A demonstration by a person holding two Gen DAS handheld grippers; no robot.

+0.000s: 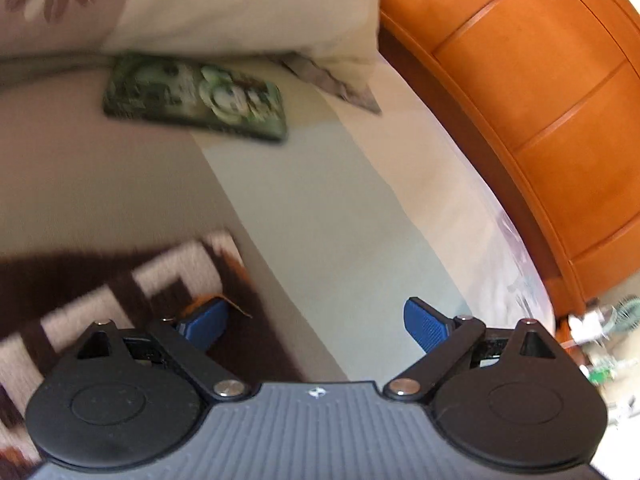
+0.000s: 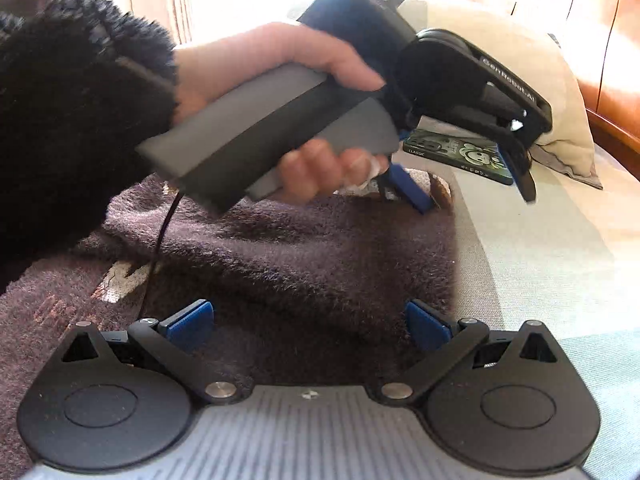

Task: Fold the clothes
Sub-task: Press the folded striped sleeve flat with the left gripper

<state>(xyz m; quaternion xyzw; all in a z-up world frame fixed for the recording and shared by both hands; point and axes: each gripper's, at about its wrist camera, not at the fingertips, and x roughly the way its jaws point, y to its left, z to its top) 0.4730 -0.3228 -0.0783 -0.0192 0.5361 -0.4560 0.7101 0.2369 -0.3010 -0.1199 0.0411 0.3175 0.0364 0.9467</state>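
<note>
The left tongs stand spread wide with nothing between the blue pads. In the left wrist view, the sweater, dark brown with pale blocks, lies at 8 o'clock, its edge under the left pad; the frame is blurred. A green phone lies flat on the bed at 11 o'clock, partly under the edge of a pillow. A wooden headboard curves from 1 to 4 o'clock.

In the right wrist view, a hand in a black fuzzy sleeve grips the left tool's grey handle at 10 o'clock; its tongs point down toward 2 o'clock over the sweater's far edge, near the phone. The sweater lies spread across the bed from 9 o'clock to centre. The right tongs are spread wide too, empty, poised over the sweater's near part. Pale bedsheet fills 3 o'clock.
</note>
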